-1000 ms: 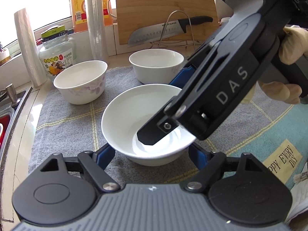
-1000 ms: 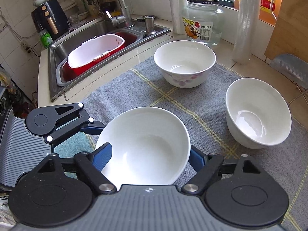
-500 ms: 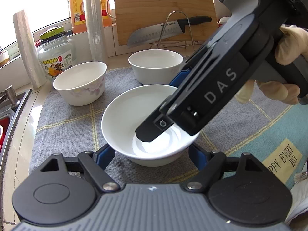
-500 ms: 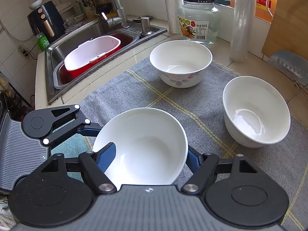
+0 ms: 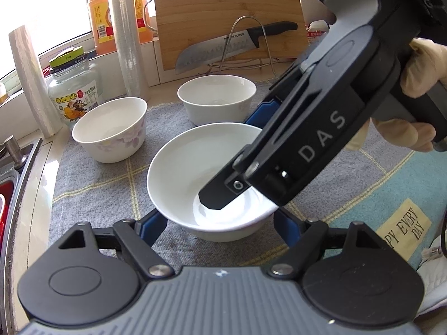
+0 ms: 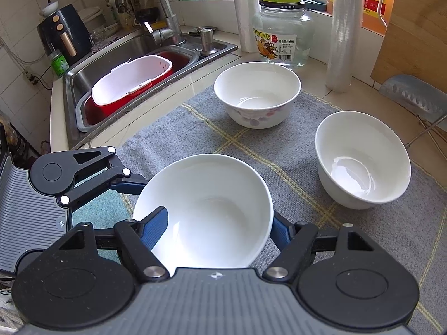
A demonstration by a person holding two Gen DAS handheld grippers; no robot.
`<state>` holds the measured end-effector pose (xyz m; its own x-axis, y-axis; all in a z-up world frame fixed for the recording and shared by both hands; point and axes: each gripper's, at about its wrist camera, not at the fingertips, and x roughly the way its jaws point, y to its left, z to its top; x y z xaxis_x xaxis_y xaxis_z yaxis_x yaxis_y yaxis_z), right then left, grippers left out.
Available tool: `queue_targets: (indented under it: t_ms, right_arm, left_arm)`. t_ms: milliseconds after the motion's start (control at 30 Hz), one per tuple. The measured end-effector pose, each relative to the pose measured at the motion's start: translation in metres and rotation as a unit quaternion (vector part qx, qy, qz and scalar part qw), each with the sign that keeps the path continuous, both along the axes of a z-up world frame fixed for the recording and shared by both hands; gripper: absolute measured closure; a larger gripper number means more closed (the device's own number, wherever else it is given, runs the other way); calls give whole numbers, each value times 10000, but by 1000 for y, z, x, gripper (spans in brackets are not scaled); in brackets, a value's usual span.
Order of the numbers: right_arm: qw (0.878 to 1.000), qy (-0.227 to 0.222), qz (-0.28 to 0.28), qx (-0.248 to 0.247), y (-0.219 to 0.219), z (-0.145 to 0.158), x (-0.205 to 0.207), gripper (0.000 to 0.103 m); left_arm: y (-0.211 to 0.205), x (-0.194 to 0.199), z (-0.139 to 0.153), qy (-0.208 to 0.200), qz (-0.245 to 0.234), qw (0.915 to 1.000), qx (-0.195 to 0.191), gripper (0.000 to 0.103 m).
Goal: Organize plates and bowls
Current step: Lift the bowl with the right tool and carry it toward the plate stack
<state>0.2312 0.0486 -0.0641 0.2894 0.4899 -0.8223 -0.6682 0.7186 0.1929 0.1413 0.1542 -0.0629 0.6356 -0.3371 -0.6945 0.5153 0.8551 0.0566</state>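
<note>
White china is what both tools are closing in on: a plain shallow bowl [image 6: 204,209] sits on the grey checked cloth [image 6: 279,153] that covers the worktop, and it lies between the fingers of both grippers at once. The right gripper [image 6: 220,226] has one blue finger inside the bowl against its near wall and the other outside the rim, spread wider than the wall, so it looks ready to pinch but not yet clamped. The left gripper [image 5: 220,223] is also open, its blue fingers flanking the bowl's base on either side without clearly touching it. Beyond the right fingers stand two deeper bowls, a flowered bowl [image 6: 257,97] ahead and a plain white bowl [image 6: 363,159] off to the right, well apart from each other. The step in hand seems to be taking hold of the shallow bowl so it can be stacked. Next, the right fingers would need to close firmly on the rim wall and lift straight up, while the left fingers stay clear or steady the base; glazed china could slip in a thin pinch.
</note>
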Motion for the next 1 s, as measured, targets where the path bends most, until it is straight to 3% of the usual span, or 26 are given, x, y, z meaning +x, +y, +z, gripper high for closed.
queue_targets:
  t_ms: [633, 1000]
  right_arm:
    - [9953, -156, -936, 177, -57, 13, -37, 21]
    - [9835, -284, -1783, 113, -126, 18, -69, 21]
  left_arm:
    - [-44, -9, 16, -8, -951, 9952, 216, 20]
    - [-107, -15, 15, -19, -1815, 9833, 140, 20]
